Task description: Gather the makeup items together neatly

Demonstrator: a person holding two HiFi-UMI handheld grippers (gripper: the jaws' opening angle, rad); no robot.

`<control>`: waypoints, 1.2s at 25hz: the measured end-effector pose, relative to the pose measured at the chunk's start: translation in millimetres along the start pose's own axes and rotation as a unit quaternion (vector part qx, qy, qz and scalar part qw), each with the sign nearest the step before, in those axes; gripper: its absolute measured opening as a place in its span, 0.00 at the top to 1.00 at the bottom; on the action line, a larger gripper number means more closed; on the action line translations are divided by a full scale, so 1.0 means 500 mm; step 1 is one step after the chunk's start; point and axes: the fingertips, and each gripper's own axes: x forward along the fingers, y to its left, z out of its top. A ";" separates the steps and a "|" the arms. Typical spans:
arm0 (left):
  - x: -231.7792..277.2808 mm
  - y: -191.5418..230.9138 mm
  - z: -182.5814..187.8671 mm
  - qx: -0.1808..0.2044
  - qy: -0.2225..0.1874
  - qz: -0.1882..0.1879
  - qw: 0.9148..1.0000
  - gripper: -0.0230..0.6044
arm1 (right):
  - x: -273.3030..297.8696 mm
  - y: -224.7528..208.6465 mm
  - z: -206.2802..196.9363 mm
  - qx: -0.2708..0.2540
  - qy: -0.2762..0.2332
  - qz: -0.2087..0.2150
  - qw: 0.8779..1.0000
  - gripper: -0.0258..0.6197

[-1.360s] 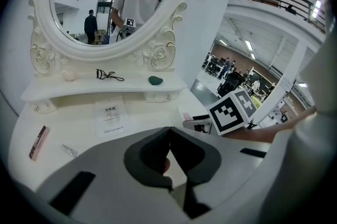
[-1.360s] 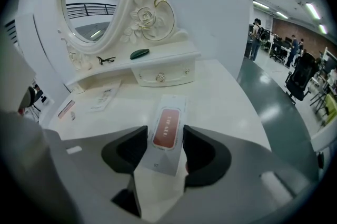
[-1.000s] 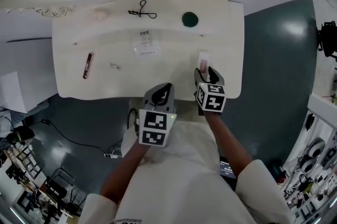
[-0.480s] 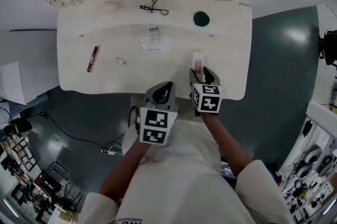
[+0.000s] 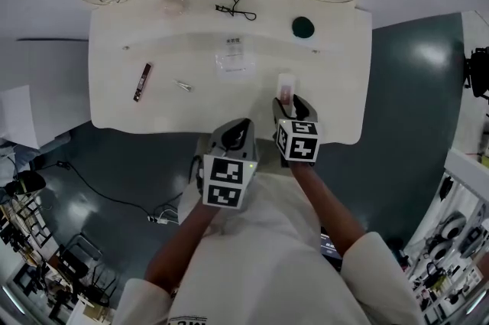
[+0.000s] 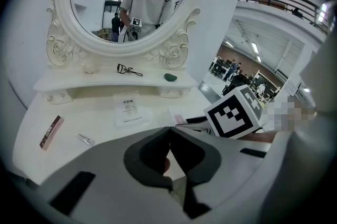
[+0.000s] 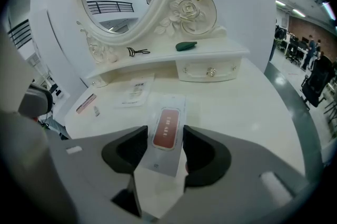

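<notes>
My right gripper (image 5: 294,105) is shut on a white sachet with a red label (image 5: 285,84), gripped across its width near the dressing table's front right (image 7: 166,130). My left gripper (image 5: 235,131) is shut and empty at the table's front edge (image 6: 169,130). On the tabletop lie a red-brown stick (image 5: 143,82), a small silver tube (image 5: 183,86) and a clear printed packet (image 5: 234,60). On the raised shelf are a black eyelash curler (image 5: 237,8), a dark green item (image 5: 302,27) and a pale pink puff (image 5: 173,6).
The white dressing table (image 5: 114,109) has an ornate oval mirror (image 6: 131,1) at its back and a small drawer (image 7: 210,71) under the shelf. Grey floor with a cable (image 5: 114,201) surrounds it. The person's arms and white shirt fill the lower head view.
My right gripper has carried the sachet leftwards over the table. The left gripper has drifted a little left along the front edge, still shut.
</notes>
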 end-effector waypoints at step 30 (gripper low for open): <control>-0.104 0.123 -0.073 -0.010 0.020 0.015 1.000 0.95 | 0.048 0.097 -0.063 -0.007 0.042 -0.027 0.999 0.64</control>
